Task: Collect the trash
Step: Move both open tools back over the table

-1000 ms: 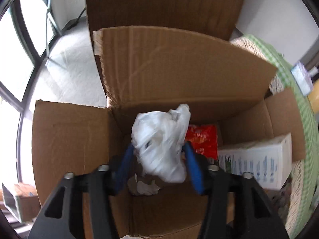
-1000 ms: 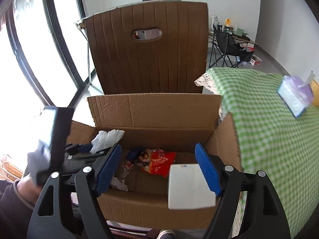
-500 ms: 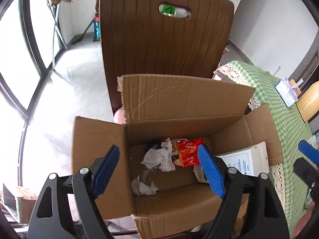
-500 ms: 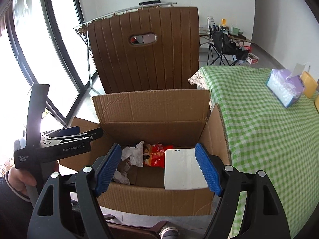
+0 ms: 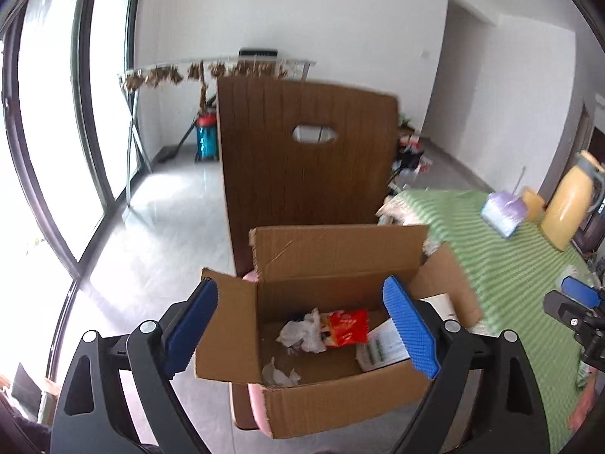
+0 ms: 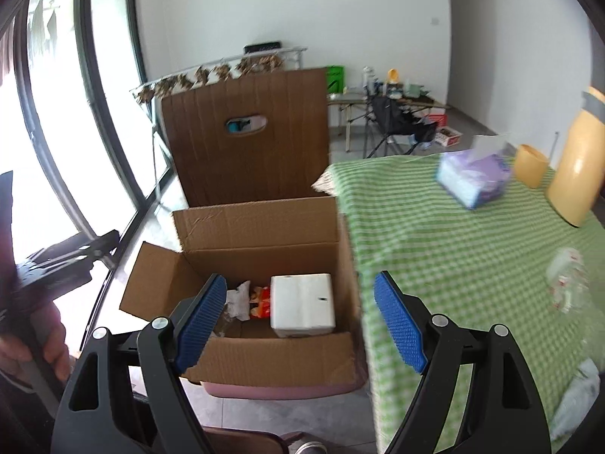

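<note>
Checked tablecloth (image 6: 453, 265) fills frame right; box (image 6: 264, 234) centre holds wrapper (image 5: 346, 327), tissue (image 5: 302, 335); left gripper (image 5: 302, 331) and right gripper (image 6: 298, 321) both spread, empty.

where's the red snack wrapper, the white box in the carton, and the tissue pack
red snack wrapper (image 5: 346, 327), left wrist view, middle of its face
white box (image 6: 302, 304), right wrist view, top face
tissue pack (image 6: 474, 178), right wrist view, purple side
</note>
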A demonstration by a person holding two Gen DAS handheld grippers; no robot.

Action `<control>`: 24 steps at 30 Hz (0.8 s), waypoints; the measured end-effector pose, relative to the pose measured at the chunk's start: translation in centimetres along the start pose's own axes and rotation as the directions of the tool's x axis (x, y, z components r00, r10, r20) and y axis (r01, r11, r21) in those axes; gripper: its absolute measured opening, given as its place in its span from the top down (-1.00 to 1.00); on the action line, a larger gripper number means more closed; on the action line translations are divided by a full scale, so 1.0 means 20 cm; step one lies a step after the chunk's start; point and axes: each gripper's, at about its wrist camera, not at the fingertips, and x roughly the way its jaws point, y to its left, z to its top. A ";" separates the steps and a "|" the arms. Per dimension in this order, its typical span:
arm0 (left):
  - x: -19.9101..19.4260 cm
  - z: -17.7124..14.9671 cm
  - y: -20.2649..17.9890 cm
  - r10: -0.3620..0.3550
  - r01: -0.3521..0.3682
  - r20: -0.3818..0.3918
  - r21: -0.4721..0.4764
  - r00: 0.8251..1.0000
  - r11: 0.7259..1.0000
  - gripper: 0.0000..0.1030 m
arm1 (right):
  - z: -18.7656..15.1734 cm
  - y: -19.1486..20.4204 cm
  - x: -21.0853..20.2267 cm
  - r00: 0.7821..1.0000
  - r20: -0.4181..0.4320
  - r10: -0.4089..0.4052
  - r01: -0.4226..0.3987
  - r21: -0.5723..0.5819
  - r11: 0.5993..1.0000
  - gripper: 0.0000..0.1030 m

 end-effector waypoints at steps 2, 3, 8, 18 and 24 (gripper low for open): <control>-0.12 0.00 -0.07 -0.020 0.019 0.051 0.009 0.999 1.000 -0.71 | -0.04 -0.07 -0.12 0.999 0.036 -0.033 0.033 0.013 0.999 -0.50; -0.17 -0.01 -0.10 -0.027 0.027 0.072 0.011 0.997 1.000 -0.75 | -0.05 -0.10 -0.16 0.998 0.050 -0.044 0.043 0.023 0.999 -0.50; -0.43 -0.08 -0.39 -0.134 0.116 0.209 0.095 0.969 0.989 -0.86 | -0.19 -0.29 -0.52 0.982 0.143 -0.124 0.114 0.077 0.990 -0.60; -0.59 -0.31 -1.00 -0.379 0.346 0.147 0.206 0.914 0.915 -0.86 | -0.58 -0.79 -1.13 0.914 0.182 -0.362 0.315 0.241 0.918 -0.64; -0.62 -0.53 -1.45 -0.540 0.503 0.013 0.347 0.841 0.791 -0.86 | -0.82 -1.10 -1.36 0.862 0.113 -0.494 0.427 0.362 0.829 -0.64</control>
